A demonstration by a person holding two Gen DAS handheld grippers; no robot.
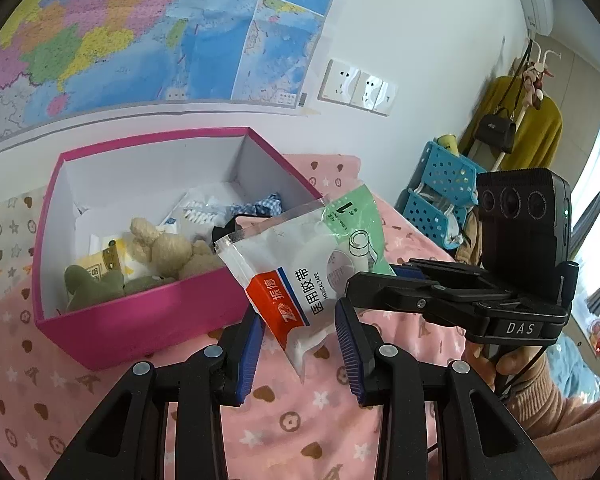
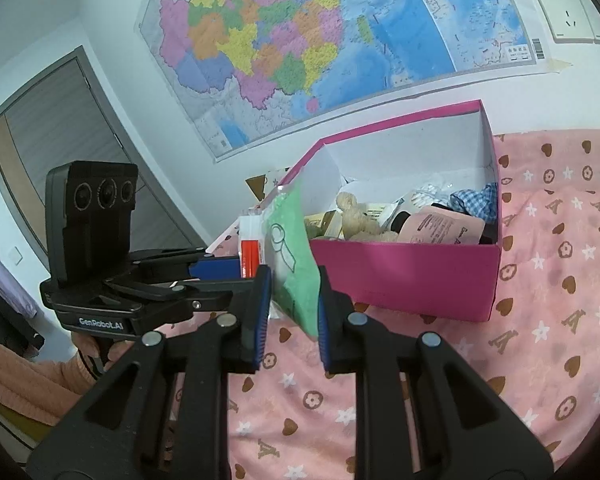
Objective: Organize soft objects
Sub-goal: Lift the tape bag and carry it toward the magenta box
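Note:
A medical tape packet [image 1: 296, 280], white and red with a green end, hangs over the bed just in front of the pink box [image 1: 140, 320]. My left gripper [image 1: 300, 352] is shut on its crumpled lower end. My right gripper [image 1: 364, 276] comes in from the right and is shut on the part around the tape roll. In the right wrist view the packet [image 2: 296, 280] sits edge-on between the right gripper's [image 2: 292, 316] blue pads, and the left gripper [image 2: 236, 270] reaches its far edge. In the box lie a beige plush bear [image 1: 168, 248], a green plush [image 1: 92, 284] and blue checked cloth [image 1: 260, 204].
The box [image 2: 412, 280] stands on a pink patterned blanket [image 2: 540, 320] against the wall with a map [image 1: 140, 32]. Blue perforated baskets [image 1: 440, 192] and a yellow garment [image 1: 536, 128] stand at the right. A hand in a pink sleeve [image 1: 560, 392] holds the right gripper.

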